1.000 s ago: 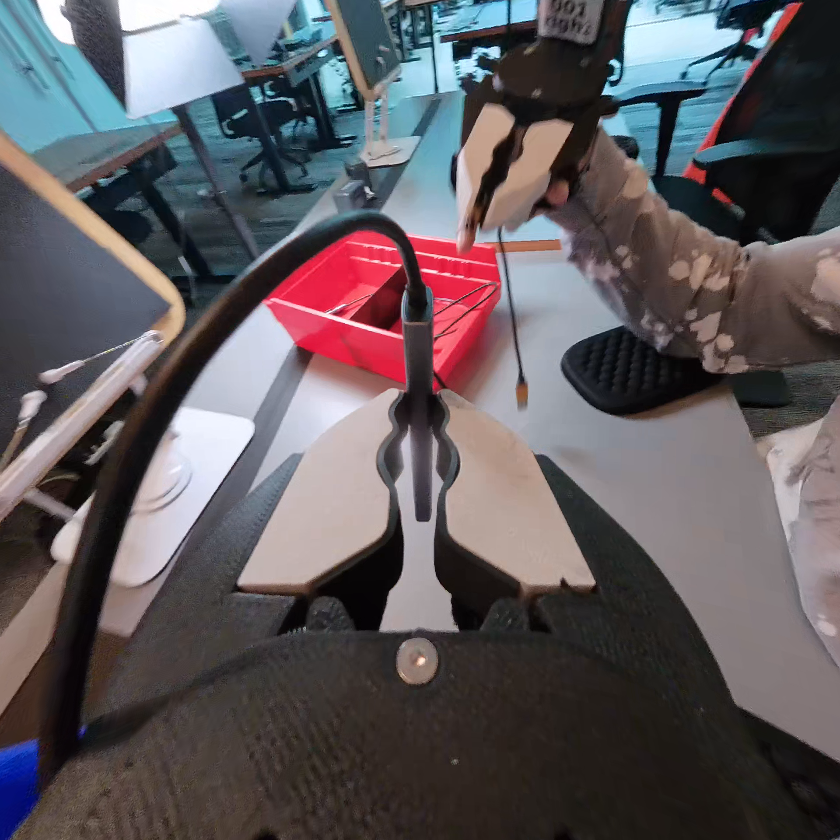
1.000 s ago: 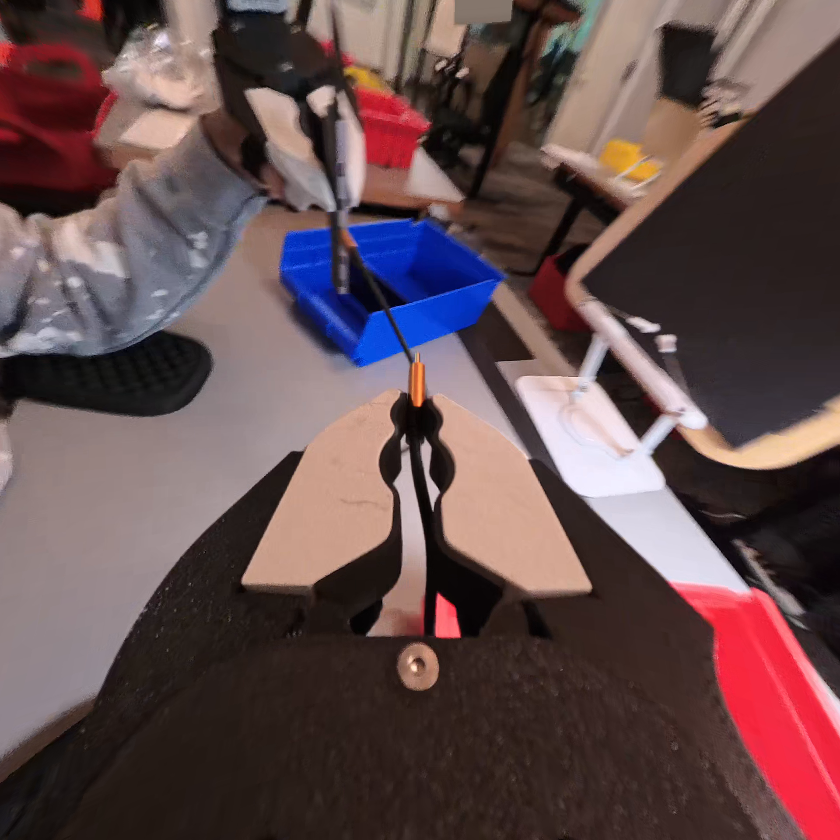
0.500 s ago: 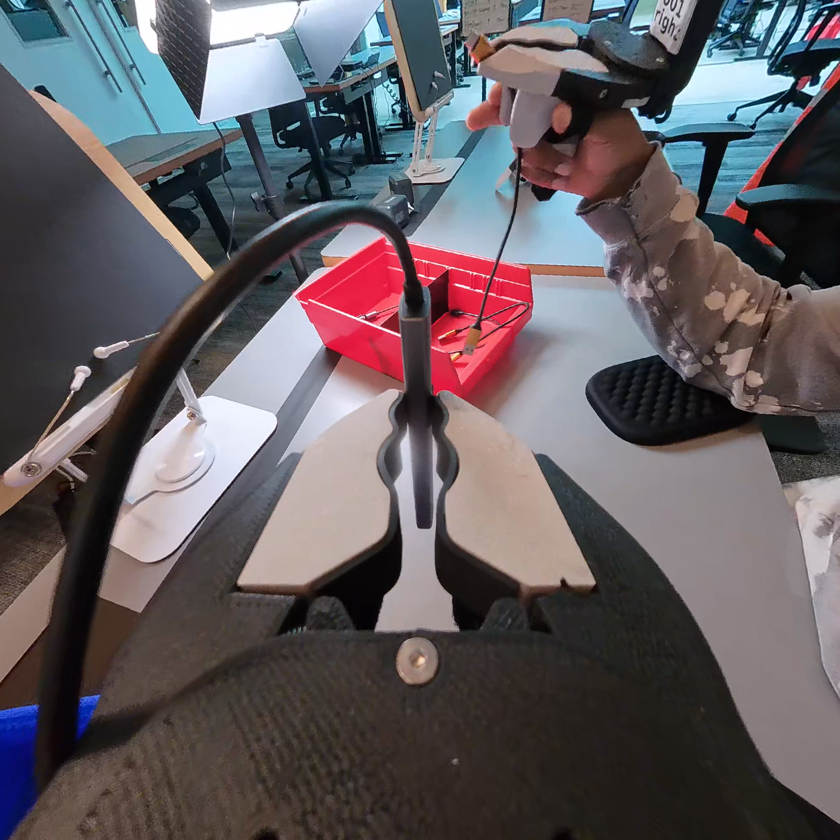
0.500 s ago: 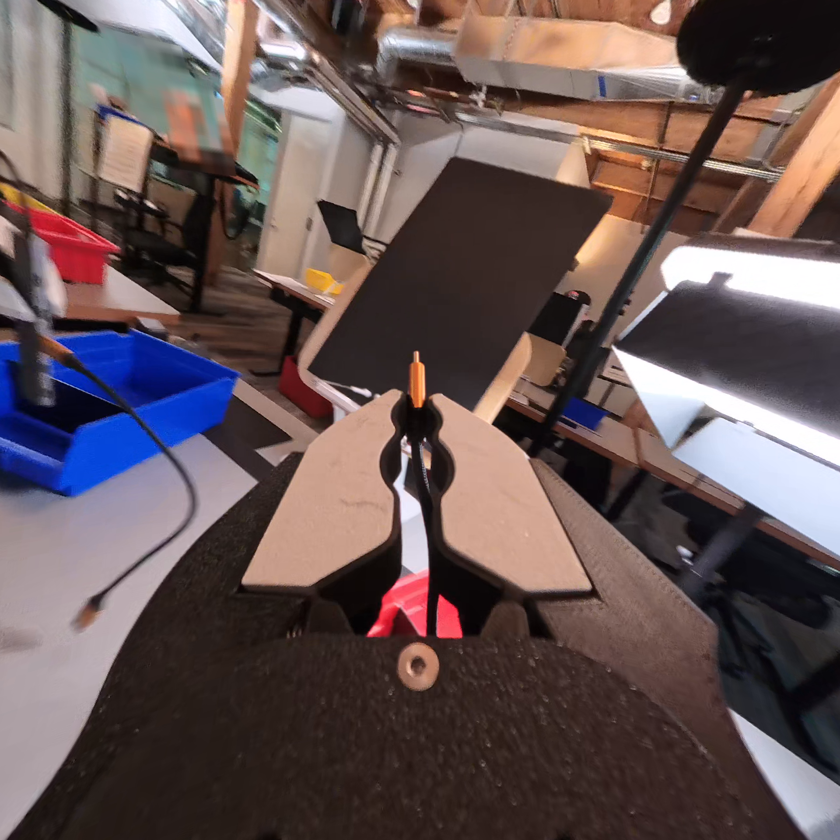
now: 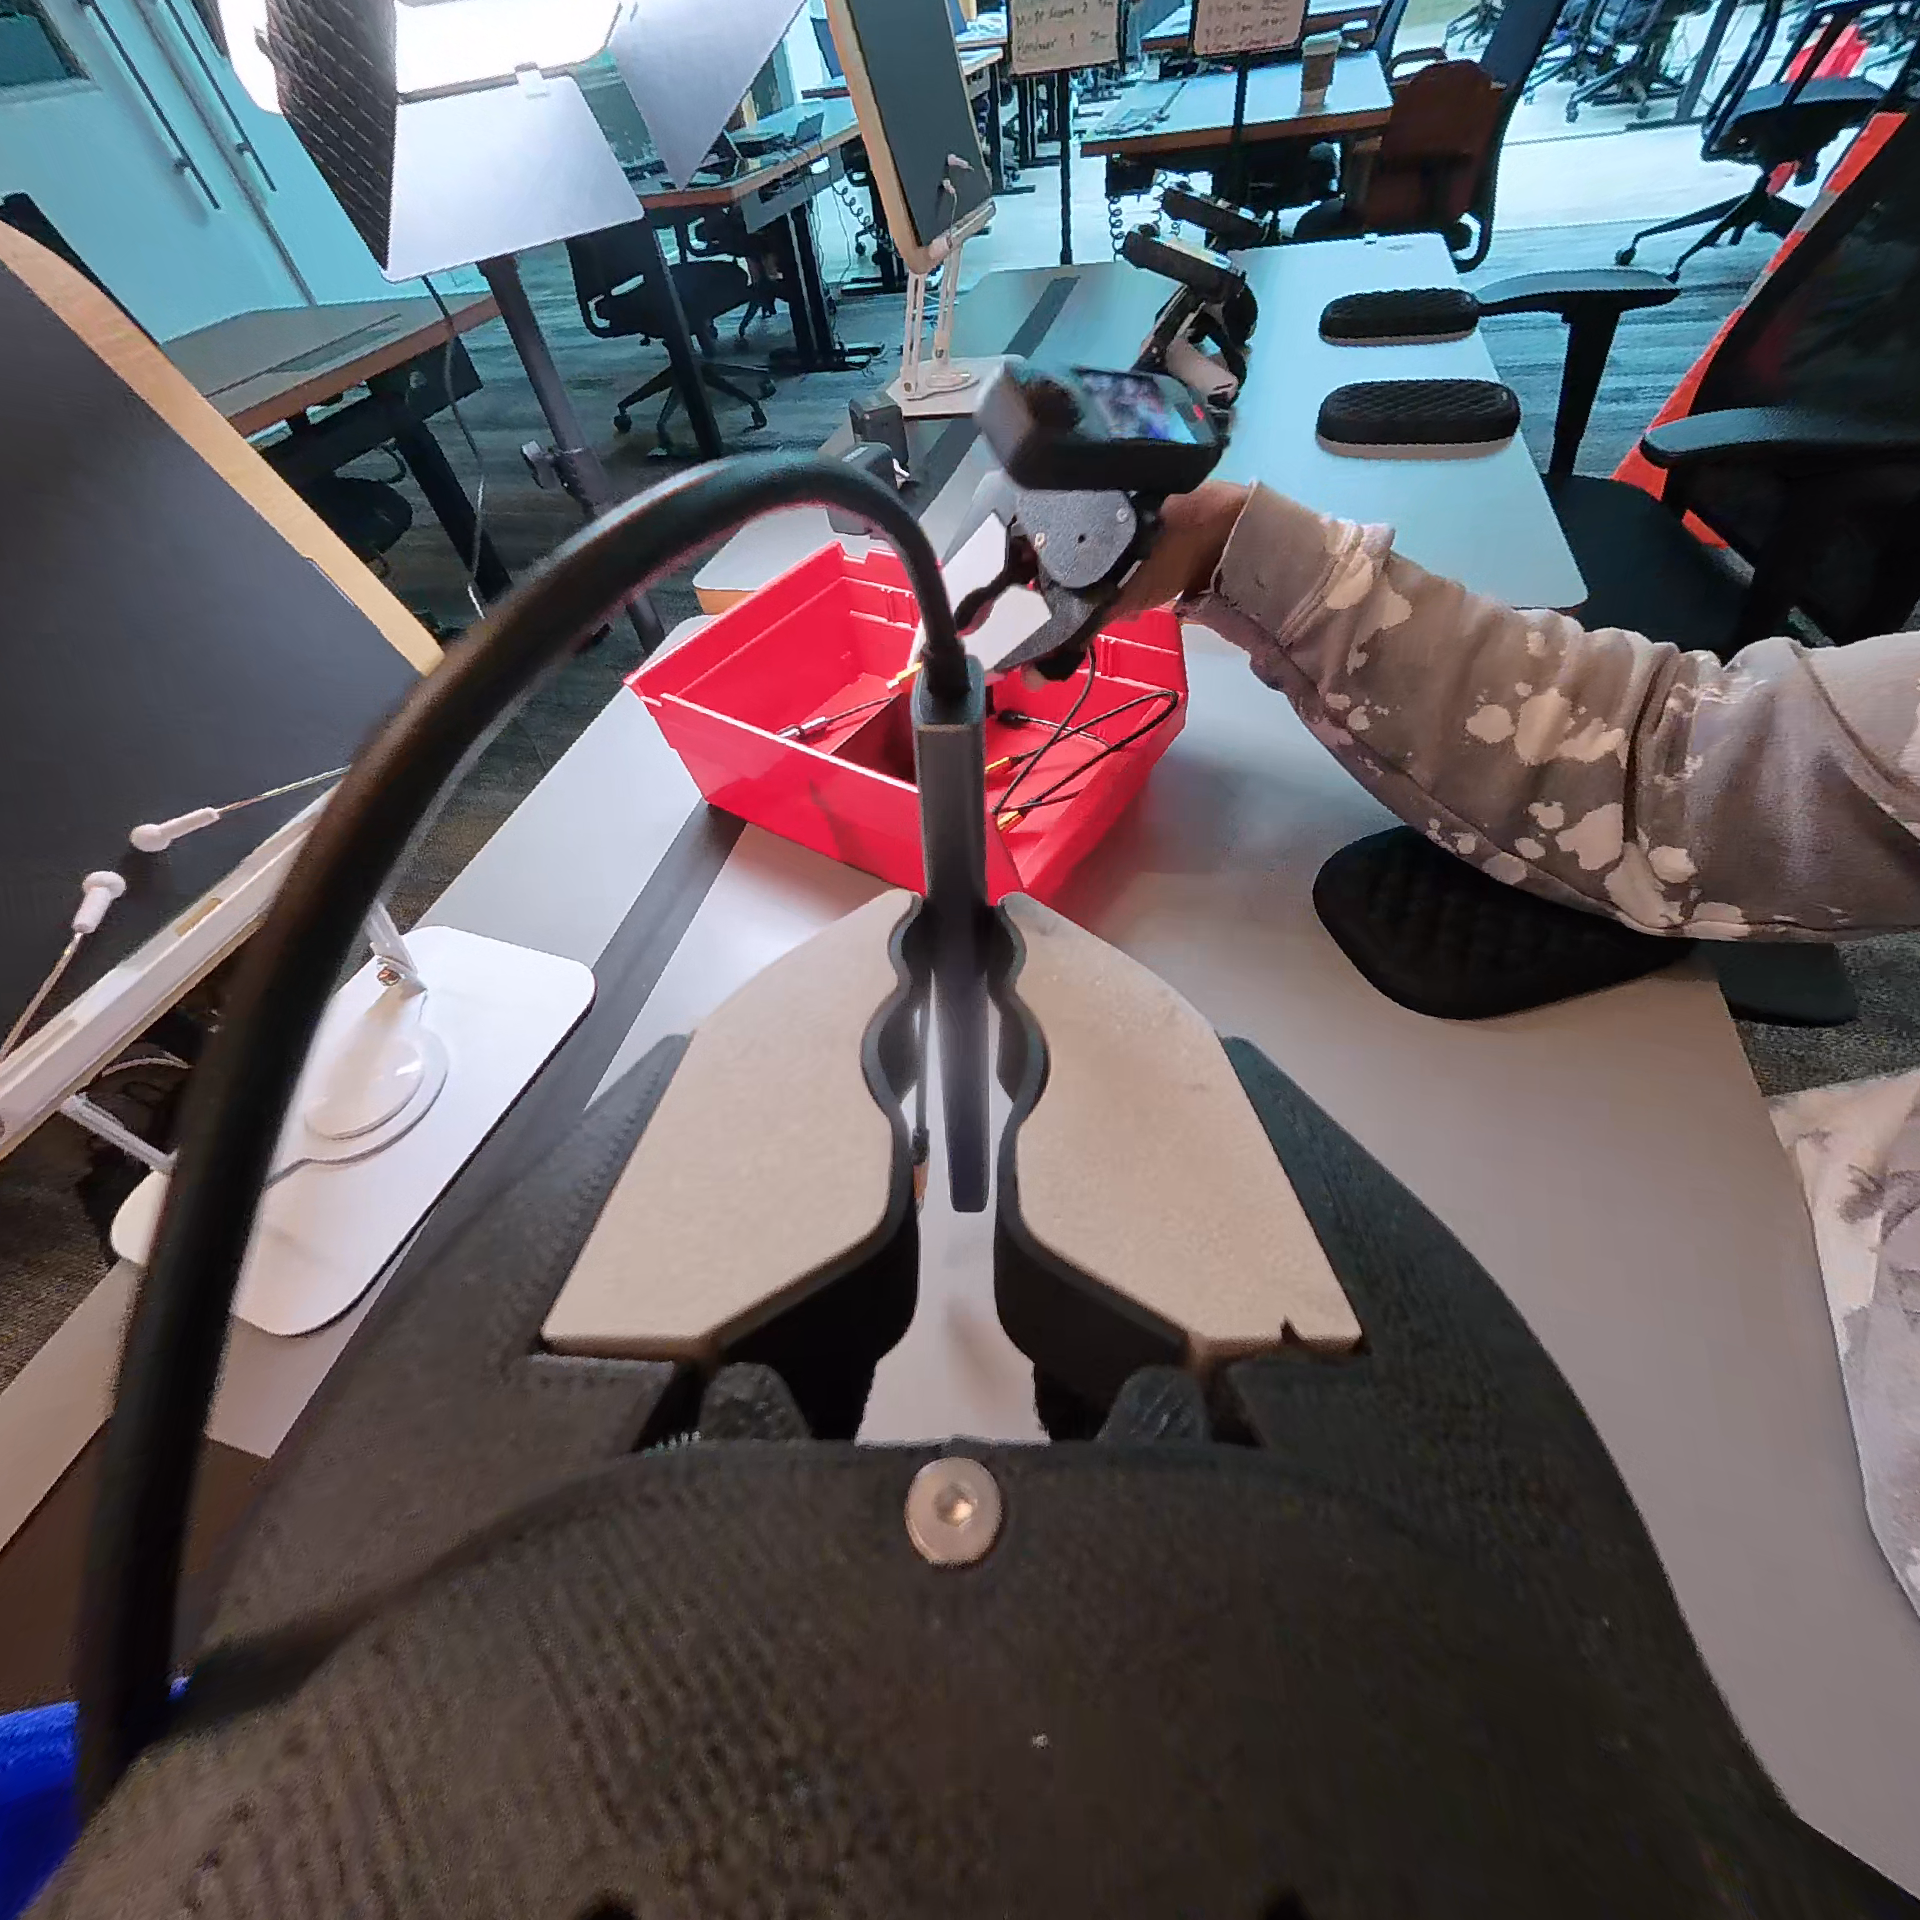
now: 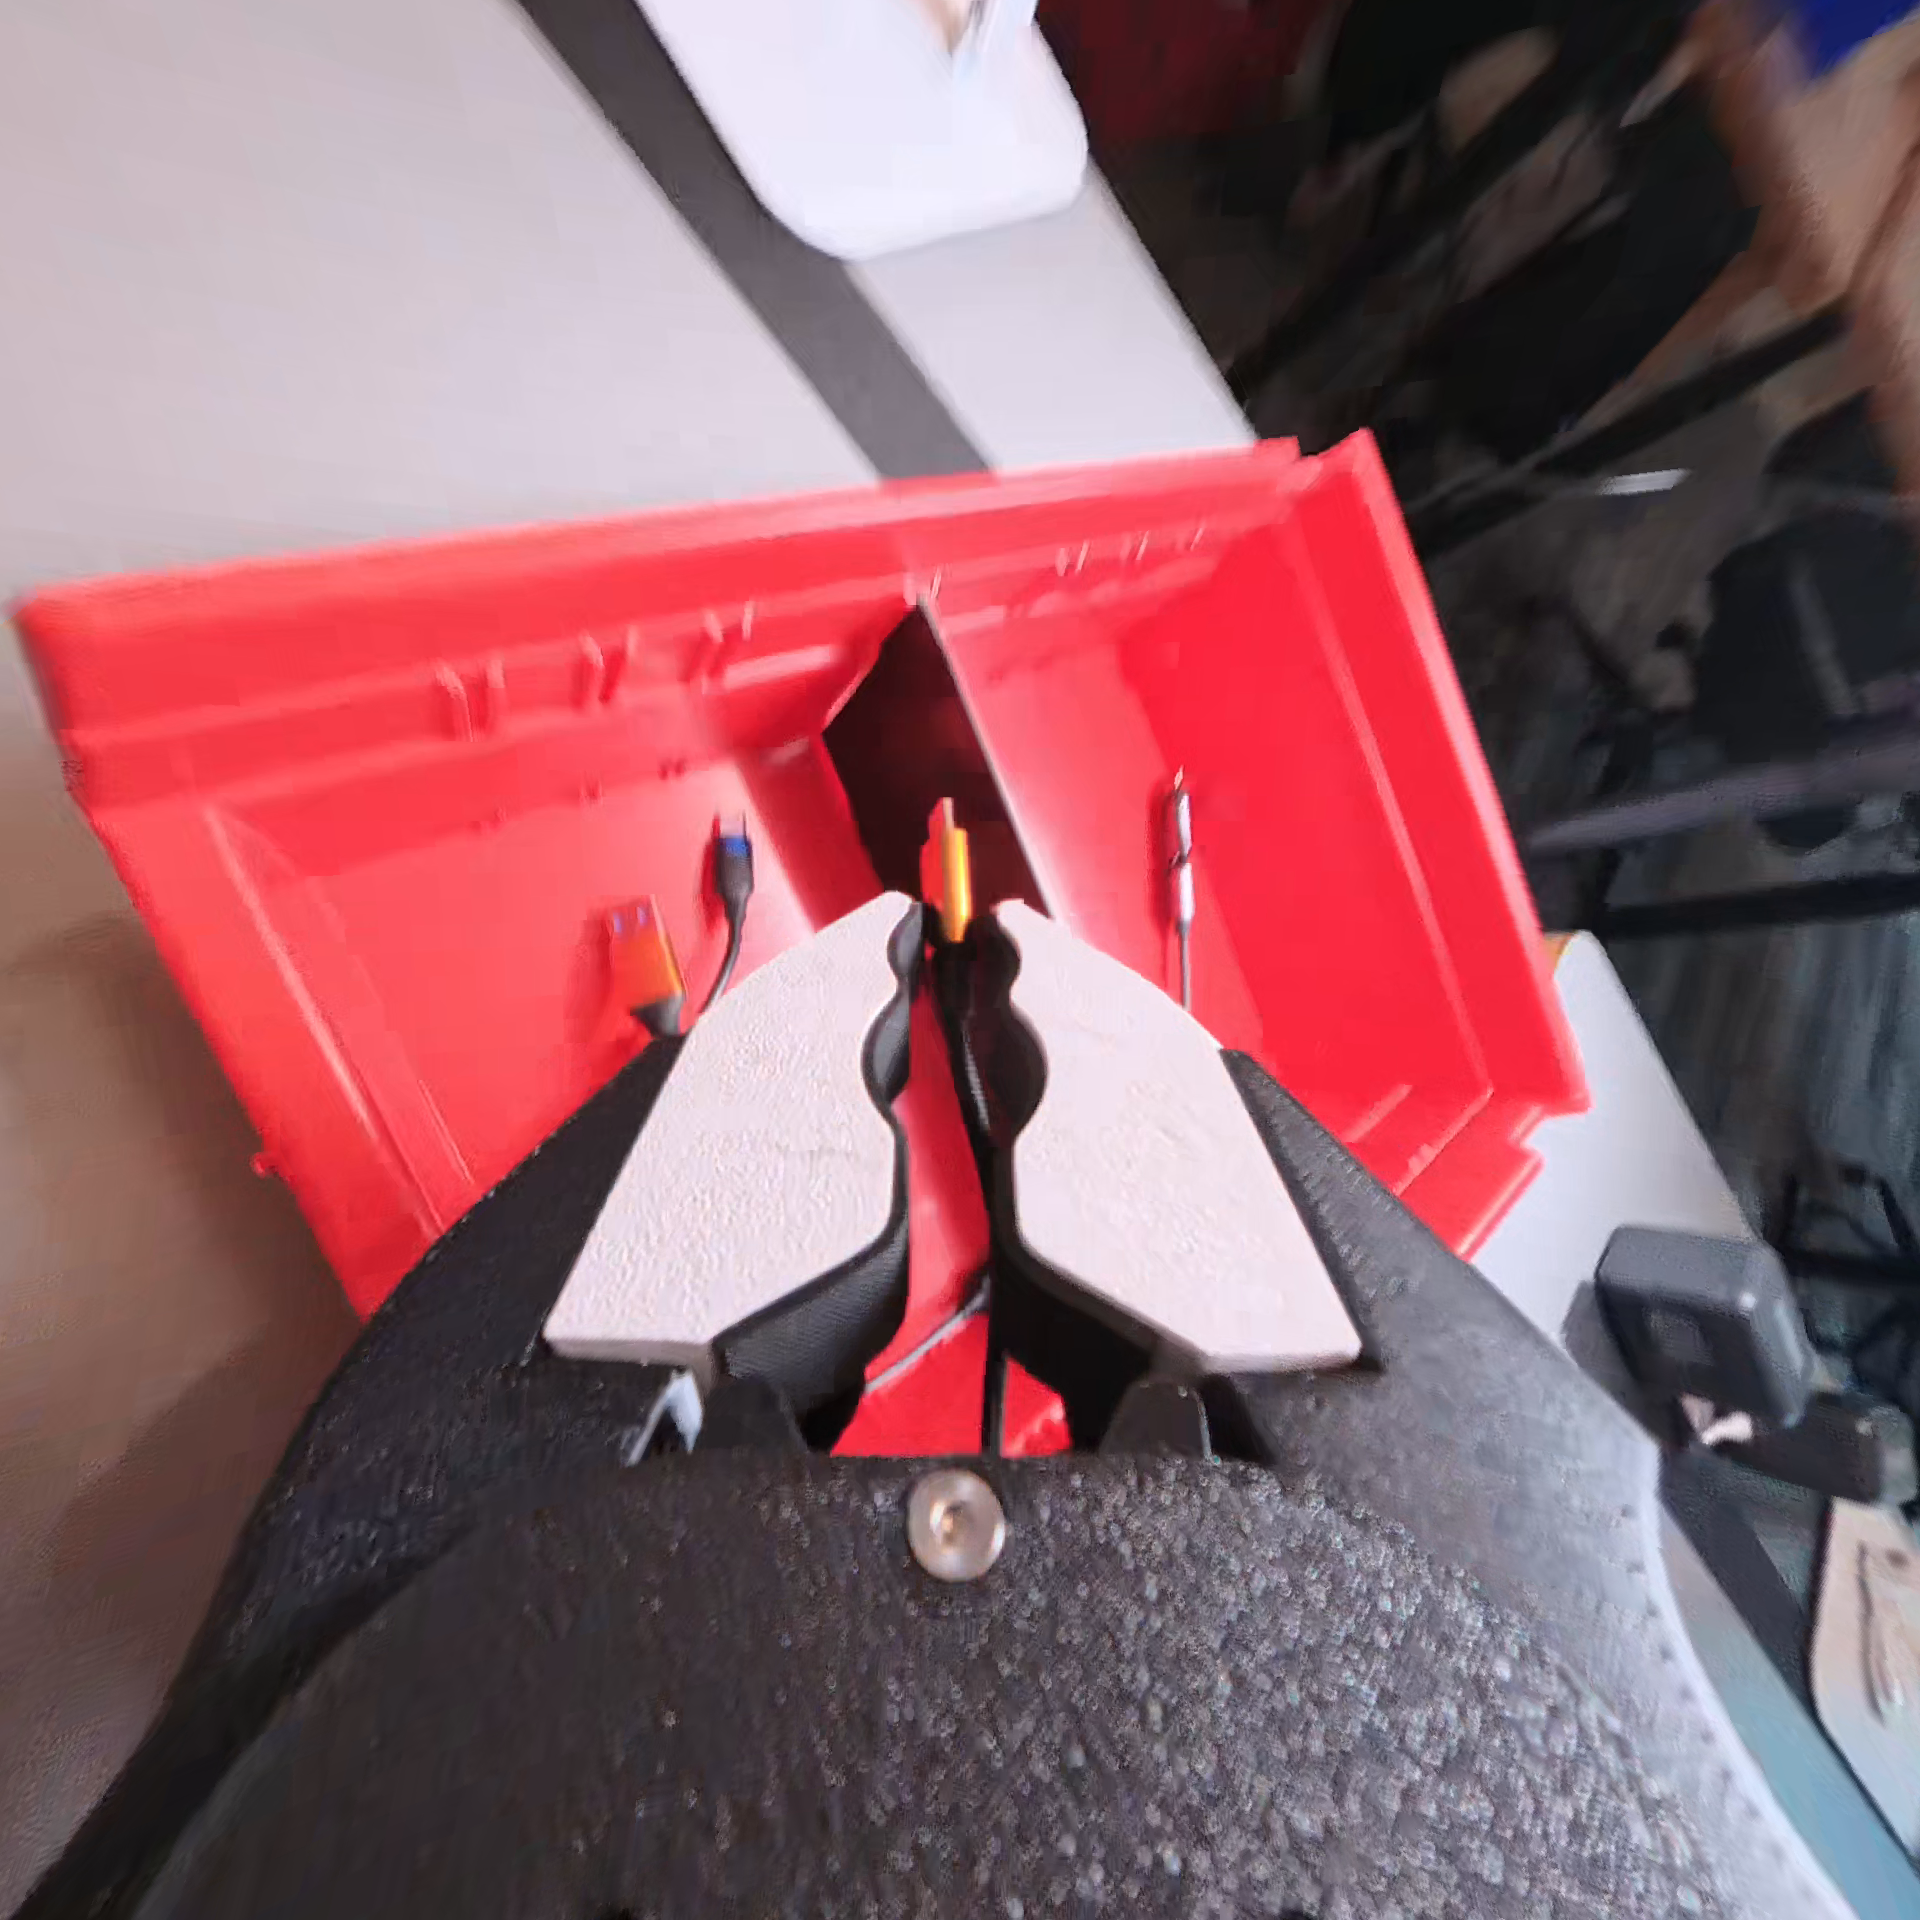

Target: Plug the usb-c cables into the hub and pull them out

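Left gripper (image 5: 956,920) pinches the dark hub (image 5: 951,831) upright above the grey surface (image 5: 1455,1195), its thick black lead (image 5: 343,862) arching leftward. Beyond lies the red bin (image 5: 831,800) holding loose cables. Right gripper (image 6: 951,914), poised over the bin's black divider (image 6: 914,748), grips a usb-c cable (image 6: 982,1101) just behind its orange plug (image 6: 948,868).

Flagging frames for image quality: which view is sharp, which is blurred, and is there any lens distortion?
Left wrist view: mostly sharp, only the far right gripper is smeared; wide-angle bending at the edges curves the table. Right wrist view: motion blur throughout, streaking the red bin and background; the orange plug is soft.
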